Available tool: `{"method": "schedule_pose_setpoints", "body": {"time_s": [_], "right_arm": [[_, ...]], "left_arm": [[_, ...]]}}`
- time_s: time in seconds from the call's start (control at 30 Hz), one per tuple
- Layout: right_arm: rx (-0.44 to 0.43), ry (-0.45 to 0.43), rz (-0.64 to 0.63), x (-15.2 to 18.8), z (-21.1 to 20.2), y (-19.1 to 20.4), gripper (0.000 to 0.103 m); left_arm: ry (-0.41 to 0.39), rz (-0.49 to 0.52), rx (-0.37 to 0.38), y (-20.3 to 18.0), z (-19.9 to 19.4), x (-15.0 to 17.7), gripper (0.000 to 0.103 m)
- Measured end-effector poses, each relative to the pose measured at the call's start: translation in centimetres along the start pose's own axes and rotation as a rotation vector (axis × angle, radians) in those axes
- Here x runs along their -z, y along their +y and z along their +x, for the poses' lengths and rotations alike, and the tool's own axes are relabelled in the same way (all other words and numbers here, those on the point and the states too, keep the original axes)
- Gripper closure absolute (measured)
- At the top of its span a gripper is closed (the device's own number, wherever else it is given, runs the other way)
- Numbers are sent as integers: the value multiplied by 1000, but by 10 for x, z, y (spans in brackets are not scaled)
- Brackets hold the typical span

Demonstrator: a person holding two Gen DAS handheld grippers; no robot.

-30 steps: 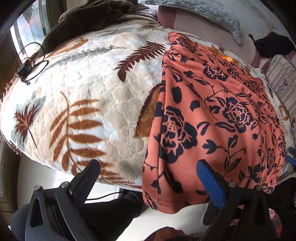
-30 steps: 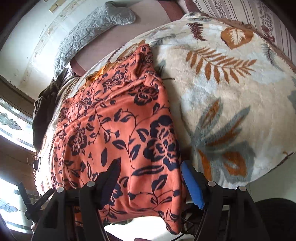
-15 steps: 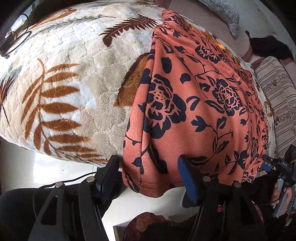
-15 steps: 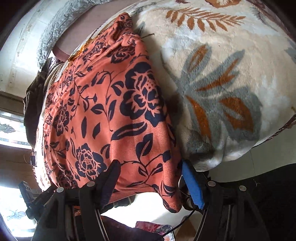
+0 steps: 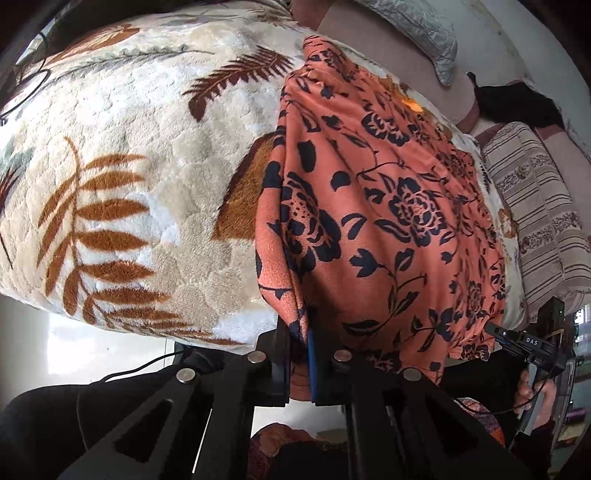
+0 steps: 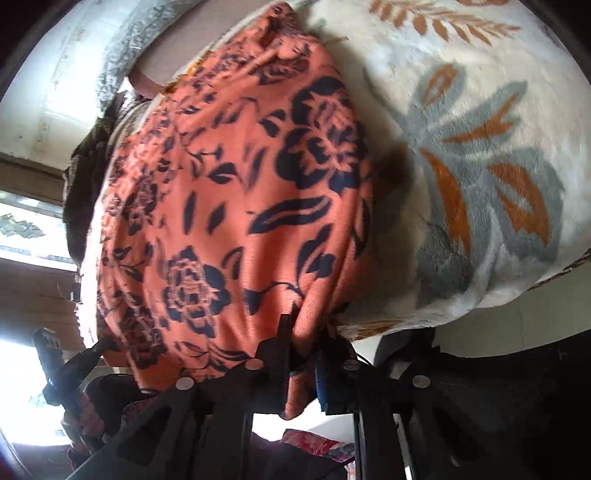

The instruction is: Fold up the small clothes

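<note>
Left wrist view close over the bed's near edge, tilted steeply down past its claw (image 5: pixel 300 363), right wrist view likewise, both sharing the orange floral garment (image 5: pixel 388 206) on the leaf-print blanket (image 5: pixel 122 177)

The right wrist view is motion-blurred. The orange garment's (image 6: pixel 236 206) hem hides between closed fingers (image 6: pixel 280 354) at 6 o'clock; a pillow (image 5: pixel 417 26) is cropped at 1 o'clock.

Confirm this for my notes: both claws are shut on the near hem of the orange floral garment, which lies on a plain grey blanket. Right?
Not quite. The blanket is not plain grey: it is a cream fleece printed with brown and grey leaves, as the left wrist view shows. The rest holds: the left claw and right claw are shut on the near hem of the orange floral garment.
</note>
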State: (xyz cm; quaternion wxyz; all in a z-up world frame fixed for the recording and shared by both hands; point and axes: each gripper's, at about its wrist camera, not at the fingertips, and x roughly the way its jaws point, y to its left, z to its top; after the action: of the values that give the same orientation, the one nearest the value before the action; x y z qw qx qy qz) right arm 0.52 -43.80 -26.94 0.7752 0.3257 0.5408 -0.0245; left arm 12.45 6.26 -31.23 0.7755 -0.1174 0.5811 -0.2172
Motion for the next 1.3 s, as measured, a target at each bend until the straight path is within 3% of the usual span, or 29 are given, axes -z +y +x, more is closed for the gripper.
{"method": "schedule_pose_setpoints", "body": {"time_s": [0.23,0.5,0.57,0.63,0.67,0.73,0.8,0.83,0.9,0.93,0.97,1.1,1.23,1.3], "right_arm": [[-203,-178,-39,-31,-72,27,94],[-354,-324,15,-96,-107,41,94],[-363,-364,24,-121,-112,45,94],[-287,-372,27,-147,-115,51,94],[-226,-331,32,-158,-112,52,94],[-194,-250,36,-168,-101,53,91],[-159,-168,52,-162,-88,50,91],[-134,-134,56,-154,-81,47,86],[-89,-90,61,-131,-63,34,52],[-63,-73,66,-117,-55,27,17],[-44,-73,76,-100,-49,18,12],[-65,-14,139,-43,-15,-12,12],[-34,38,216,-10,29,-31,13],[-108,51,240,-2,50,-31,15]], "left_arm": [[-96,47,134,-19,-49,-38,96],[-148,33,227,-22,-86,-94,96],[-164,41,219,-27,-88,-120,96],[-175,50,192,-34,-86,-143,96],[-176,54,190,-39,-84,-152,96],[-179,76,198,-47,-81,-159,96],[-178,98,199,-52,-77,-155,96],[-178,102,205,-52,-75,-152,96],[-175,96,207,-48,-73,-145,96],[-174,85,203,-44,-72,-143,96],[-172,74,201,-40,-73,-140,96],[-168,48,196,-27,-76,-130,96],[-170,45,203,-26,-82,-120,96],[-174,45,195,-27,-85,-116,96]]}}
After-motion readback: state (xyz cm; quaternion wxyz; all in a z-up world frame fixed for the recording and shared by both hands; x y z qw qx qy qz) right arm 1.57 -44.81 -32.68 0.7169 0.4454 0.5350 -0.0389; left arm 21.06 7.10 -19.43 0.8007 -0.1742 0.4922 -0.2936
